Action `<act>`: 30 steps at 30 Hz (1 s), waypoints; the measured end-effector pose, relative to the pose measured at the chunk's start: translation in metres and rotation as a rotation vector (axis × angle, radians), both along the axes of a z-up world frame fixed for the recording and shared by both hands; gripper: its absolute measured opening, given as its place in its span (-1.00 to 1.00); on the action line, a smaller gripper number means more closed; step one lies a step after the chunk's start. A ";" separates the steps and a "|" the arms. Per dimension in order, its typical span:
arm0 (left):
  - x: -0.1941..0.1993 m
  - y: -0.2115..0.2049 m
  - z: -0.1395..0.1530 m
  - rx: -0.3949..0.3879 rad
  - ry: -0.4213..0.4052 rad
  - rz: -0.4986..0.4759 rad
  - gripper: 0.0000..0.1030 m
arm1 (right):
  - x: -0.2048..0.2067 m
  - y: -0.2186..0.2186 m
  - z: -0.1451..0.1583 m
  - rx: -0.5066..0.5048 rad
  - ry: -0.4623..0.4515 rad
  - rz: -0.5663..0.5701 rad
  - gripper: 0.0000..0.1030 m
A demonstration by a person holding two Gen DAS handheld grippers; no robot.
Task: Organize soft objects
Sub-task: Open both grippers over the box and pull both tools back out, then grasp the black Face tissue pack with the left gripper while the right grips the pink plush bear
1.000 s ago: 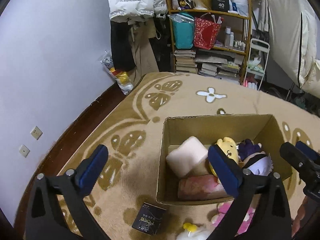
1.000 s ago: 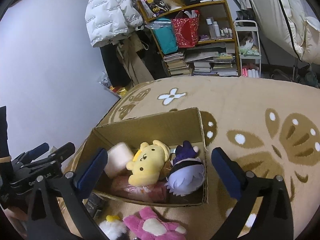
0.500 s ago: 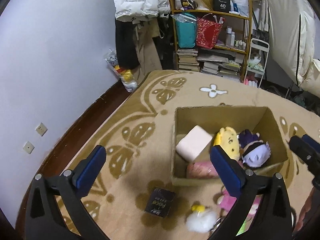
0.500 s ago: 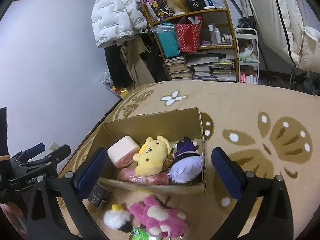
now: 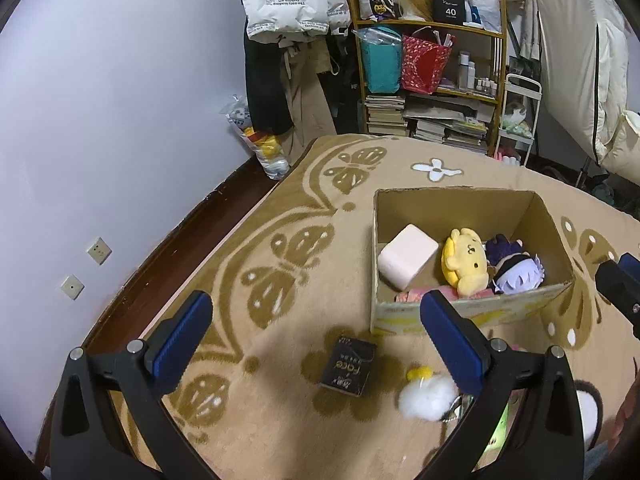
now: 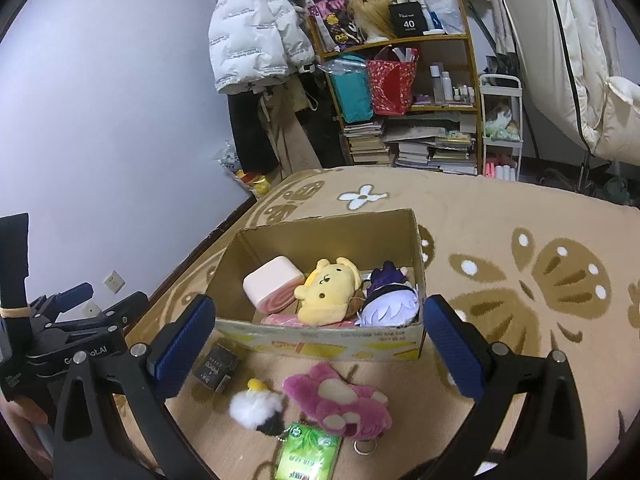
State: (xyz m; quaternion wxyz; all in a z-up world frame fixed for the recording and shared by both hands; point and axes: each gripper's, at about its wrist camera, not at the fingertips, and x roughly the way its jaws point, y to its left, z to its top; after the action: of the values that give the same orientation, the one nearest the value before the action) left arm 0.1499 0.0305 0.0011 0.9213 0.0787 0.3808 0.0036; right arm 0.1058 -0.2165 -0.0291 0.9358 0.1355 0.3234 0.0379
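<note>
Open brown cardboard box (image 6: 332, 344) on butterfly-patterned tan carpet (image 6: 520, 240), holding yellow plush dog (image 6: 326, 294) and purple-haired plush doll (image 6: 390, 308). Before the box: pink furry plush (image 6: 340, 400), white fluffy pompom (image 6: 252, 408). Left hand-held gripper (image 5: 316, 332) and right hand-held gripper (image 6: 318, 334) both spread wide, empty, above the box's near side.

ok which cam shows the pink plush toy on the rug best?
Right wrist. The pink plush toy lies fully in view on the rug in front of the cardboard box. In the left wrist view it is almost wholly hidden behind the left gripper's finger; only a pink sliver shows.
</note>
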 end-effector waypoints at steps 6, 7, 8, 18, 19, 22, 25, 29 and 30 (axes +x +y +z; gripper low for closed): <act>-0.013 0.008 -0.003 -0.016 0.020 0.006 0.99 | -0.012 0.009 -0.001 -0.022 0.002 0.008 1.00; -0.013 0.009 -0.004 -0.023 0.025 0.006 0.99 | -0.014 0.011 -0.002 -0.025 0.002 0.008 1.00; -0.014 0.010 -0.005 -0.029 0.031 0.008 0.99 | -0.015 0.011 -0.002 -0.026 0.003 0.008 1.00; -0.008 0.018 -0.023 -0.060 0.087 0.027 0.99 | -0.016 0.011 -0.028 0.014 0.054 0.010 1.00; -0.007 0.019 -0.025 -0.061 0.092 0.030 0.99 | -0.015 0.012 -0.033 0.012 0.061 0.010 1.00; -0.002 0.019 -0.032 -0.064 0.116 0.035 0.99 | -0.012 0.014 -0.046 -0.009 0.085 0.014 1.00; 0.003 0.019 -0.039 -0.073 0.141 0.040 0.99 | -0.010 0.014 -0.058 -0.008 0.102 0.016 1.00; 0.010 0.019 -0.051 -0.069 0.174 0.042 0.99 | -0.006 0.015 -0.074 -0.004 0.136 0.033 1.00; 0.012 0.019 -0.054 -0.062 0.183 0.043 0.99 | -0.005 0.016 -0.079 -0.011 0.145 0.039 1.00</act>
State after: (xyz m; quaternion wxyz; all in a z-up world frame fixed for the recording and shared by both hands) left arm 0.1621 0.0492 -0.0529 0.8843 0.0422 0.4650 0.0043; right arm 0.1010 -0.2004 -0.1078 0.9098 0.1263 0.3929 0.0445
